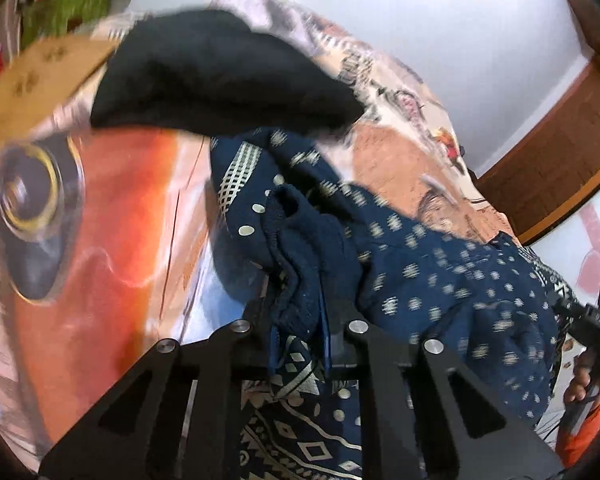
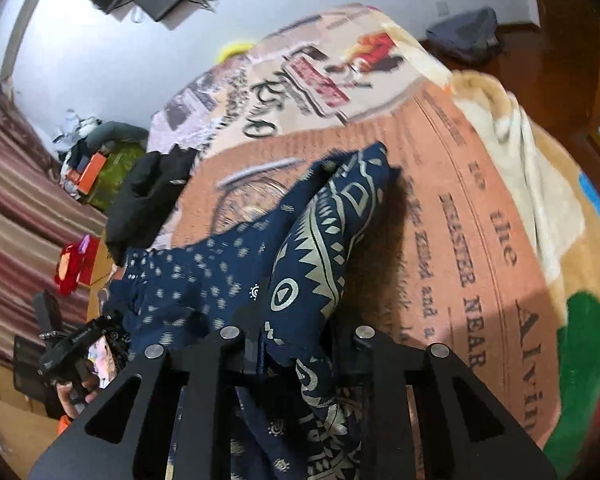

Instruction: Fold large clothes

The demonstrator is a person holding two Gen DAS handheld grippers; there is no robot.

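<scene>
Navy patterned garment (image 1: 440,280) bunched mid-bed on printed blanket (image 2: 440,184), black garment (image 1: 220,76) beyond. Left gripper (image 1: 300,320) clenched on gathered ribbed edge; right gripper (image 2: 296,340) clenched on printed border. Judged light, limp, slippery; best held at hems or corners.

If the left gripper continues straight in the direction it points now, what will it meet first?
The left gripper is shut on the navy patterned garment, so that cloth comes first. Beyond it probably the black garment, though depth is unclear.
</scene>
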